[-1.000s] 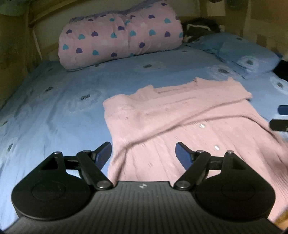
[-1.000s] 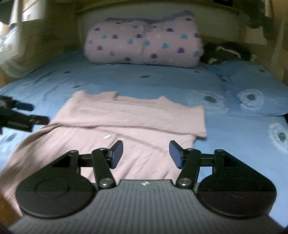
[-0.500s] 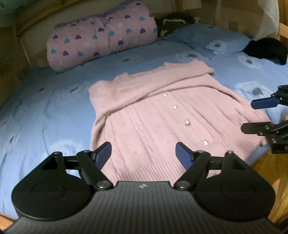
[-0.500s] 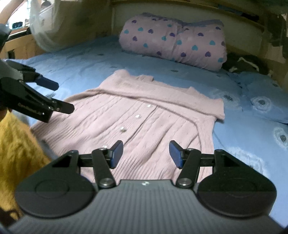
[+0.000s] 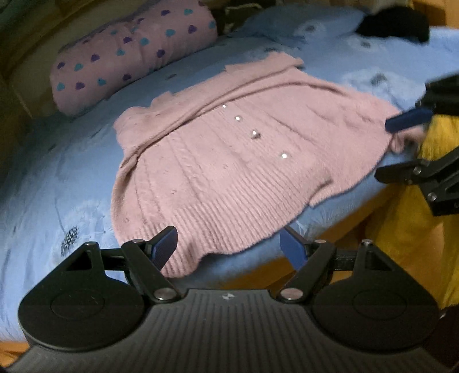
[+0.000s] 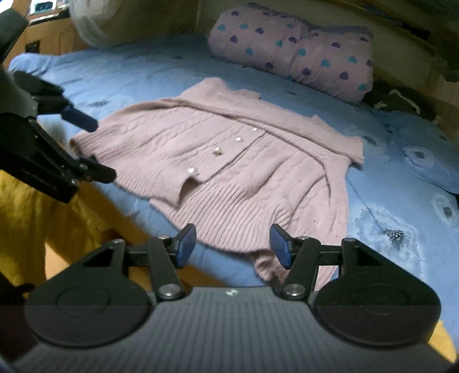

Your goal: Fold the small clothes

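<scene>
A pink knit cardigan [image 5: 229,149] with small shiny buttons lies spread flat on the blue bed sheet [image 5: 57,183], its ribbed hem at the bed's near edge. It also shows in the right wrist view [image 6: 235,160]. My left gripper [image 5: 229,248] is open and empty, just in front of the hem's left part. My right gripper [image 6: 232,244] is open and empty, at the hem's right corner, which hangs a little over the edge. Each gripper shows at the side of the other's view: the right one [image 5: 401,149], the left one [image 6: 91,149].
A pink rolled quilt with hearts [image 5: 132,54] lies at the head of the bed, also in the right wrist view [image 6: 295,51]. A blue pillow [image 6: 424,149] lies at the right. A dark garment [image 5: 393,23] lies at the far right. Yellow cloth [image 5: 407,229] and the wooden bed frame [image 6: 137,238] are below the edge.
Both grippers have pulled back toward the bed's near edge, so the whole cardigan and its hem now show. Both stay open and empty.
</scene>
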A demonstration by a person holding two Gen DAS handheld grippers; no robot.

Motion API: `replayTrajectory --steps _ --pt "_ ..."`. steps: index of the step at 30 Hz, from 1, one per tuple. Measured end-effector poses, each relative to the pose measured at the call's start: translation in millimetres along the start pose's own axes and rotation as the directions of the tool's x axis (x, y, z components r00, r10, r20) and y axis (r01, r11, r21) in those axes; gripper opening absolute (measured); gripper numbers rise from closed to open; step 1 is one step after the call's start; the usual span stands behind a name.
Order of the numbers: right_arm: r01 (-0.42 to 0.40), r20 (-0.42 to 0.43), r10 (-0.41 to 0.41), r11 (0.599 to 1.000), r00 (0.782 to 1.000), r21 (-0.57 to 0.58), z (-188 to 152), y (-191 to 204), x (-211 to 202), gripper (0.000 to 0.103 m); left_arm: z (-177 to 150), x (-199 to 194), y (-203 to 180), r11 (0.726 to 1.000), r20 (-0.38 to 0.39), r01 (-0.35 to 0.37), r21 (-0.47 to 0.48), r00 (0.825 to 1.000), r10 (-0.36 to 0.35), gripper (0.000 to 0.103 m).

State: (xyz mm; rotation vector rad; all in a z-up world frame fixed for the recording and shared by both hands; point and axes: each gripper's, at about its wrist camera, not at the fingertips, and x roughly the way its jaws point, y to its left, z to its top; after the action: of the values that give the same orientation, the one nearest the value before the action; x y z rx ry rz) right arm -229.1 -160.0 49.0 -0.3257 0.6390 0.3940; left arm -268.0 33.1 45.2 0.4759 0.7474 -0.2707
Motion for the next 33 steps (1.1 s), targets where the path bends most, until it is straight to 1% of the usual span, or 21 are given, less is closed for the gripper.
replayTrajectory --steps 2,4,7,9,11,12,15,20,22,23,26,30,33 --pt "0.002 -0.012 -0.003 0.999 1.000 -0.035 -4 6 1 0.059 0 7 -4 0.999 -0.007 -0.040 0.029 0.999 0.040 0.082" --pt "0.023 -0.020 -0.024 0.997 0.999 -0.076 -5 11 3 0.059 0 14 -5 0.995 -0.018 -0.087 0.047 0.996 0.088 0.082" --pt "0.099 -0.020 -0.103 0.986 0.995 -0.134 -6 16 8 0.059 0 16 1 0.995 -0.014 -0.092 0.047 0.996 0.092 0.082" --pt "0.161 -0.017 -0.167 0.969 0.986 -0.188 -8 19 13 0.059 1 18 4 0.993 -0.008 -0.106 0.043 0.994 0.106 0.082" --pt "0.201 -0.019 -0.211 0.953 0.977 -0.228 -11 20 17 0.059 3 21 6 0.992 -0.007 -0.122 0.037 0.992 0.123 0.082" --pt "0.206 -0.019 -0.216 0.949 0.976 -0.237 -12 20 19 0.059 4 23 8 0.992 -0.009 -0.123 0.033 0.992 0.123 0.082" --pt "0.199 -0.022 -0.208 0.956 0.978 -0.218 -11 16 22 0.059 8 28 11 0.991 -0.004 -0.132 0.023 0.991 0.132 0.082" --pt "0.203 -0.015 -0.208 0.965 0.978 -0.168 -6 7 29 0.059 10 42 14 0.981 0.001 -0.192 0.027 0.981 0.192 0.082" --pt "0.211 -0.010 -0.216 0.965 0.976 -0.155 -5 5 33 0.059 8 45 13 0.979 0.007 -0.203 0.026 0.979 0.203 0.083" --pt "0.213 -0.010 -0.217 0.966 0.976 -0.148 -6 4 34 0.061 8 45 12 0.978 0.012 -0.205 0.026 0.979 0.205 0.083" --pt "0.231 -0.007 -0.234 0.963 0.972 -0.141 -9 5 32 0.062 5 46 13 0.979 0.026 -0.202 0.019 0.979 0.202 0.083" --pt "0.242 0.005 -0.244 0.960 0.970 -0.142 -12 6 32 0.062 7 52 19 0.981 0.023 -0.192 -0.033 0.981 0.193 0.083" --pt "0.256 0.017 -0.255 0.960 0.967 -0.112 -9 2 36 0.061 7 53 22 0.981 0.018 -0.186 -0.062 0.982 0.188 0.083"
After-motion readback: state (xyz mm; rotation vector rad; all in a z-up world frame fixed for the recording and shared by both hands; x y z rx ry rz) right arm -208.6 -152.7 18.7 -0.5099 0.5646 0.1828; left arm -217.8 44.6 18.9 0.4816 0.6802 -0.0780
